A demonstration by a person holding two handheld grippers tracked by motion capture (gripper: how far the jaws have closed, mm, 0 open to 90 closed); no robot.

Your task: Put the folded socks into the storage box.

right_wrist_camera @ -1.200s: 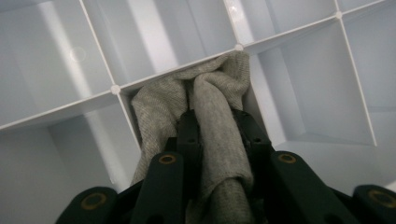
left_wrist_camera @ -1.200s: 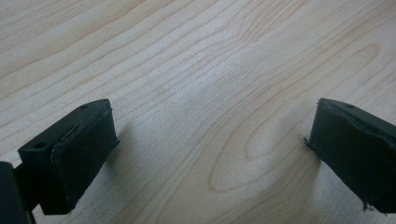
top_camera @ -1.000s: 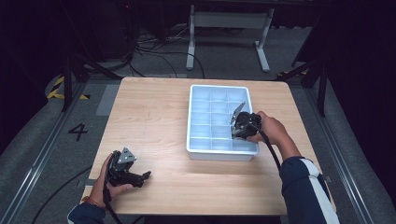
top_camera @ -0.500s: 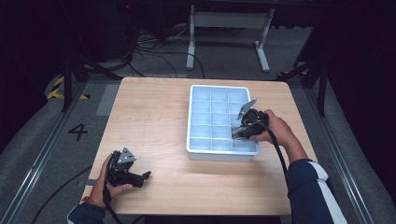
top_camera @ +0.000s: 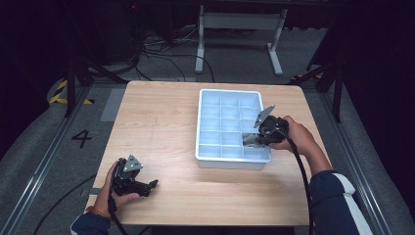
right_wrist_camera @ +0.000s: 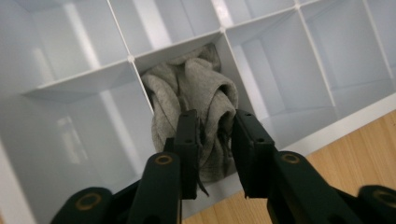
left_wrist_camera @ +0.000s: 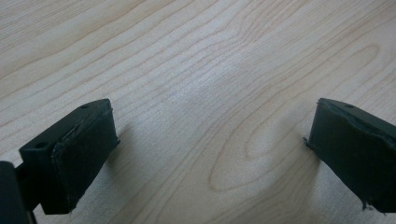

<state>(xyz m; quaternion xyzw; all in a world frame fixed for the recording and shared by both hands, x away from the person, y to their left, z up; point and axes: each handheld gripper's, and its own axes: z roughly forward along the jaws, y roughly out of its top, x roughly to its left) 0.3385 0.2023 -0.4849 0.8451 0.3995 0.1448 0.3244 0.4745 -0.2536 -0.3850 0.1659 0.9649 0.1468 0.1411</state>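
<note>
**Soft Bundle Pinched in the Tray's Near Corner**

At the table's [top_camera: 161,112] near-left corner, my left gripper [top_camera: 147,187] rests low over bare wood, its jaws spread wide with nothing between them; the left gripper view shows woodgrain running between the two black pads [left_wrist_camera: 77,158].

Right of centre stands the white compartment tray [top_camera: 205,156], its cells divided by thin plastic walls. At its right side my right gripper [top_camera: 249,139] reaches in over the rim, and the right gripper view shows its jaws drawn close together, pinching a fold of the grey cloth bundle [right_wrist_camera: 196,93] stuffed into one compartment by the tray's outer wall.

I judge the cloth light, soft and limp, something like a balled sock. It should not slip from the pads, but it will stretch and unroll rather than lift as one piece, and may drag on the cell walls. The hold looks best deep on the thickest fold at the middle, not on a loose edge. The tray seems light enough to shift if the bundle catches.
</note>
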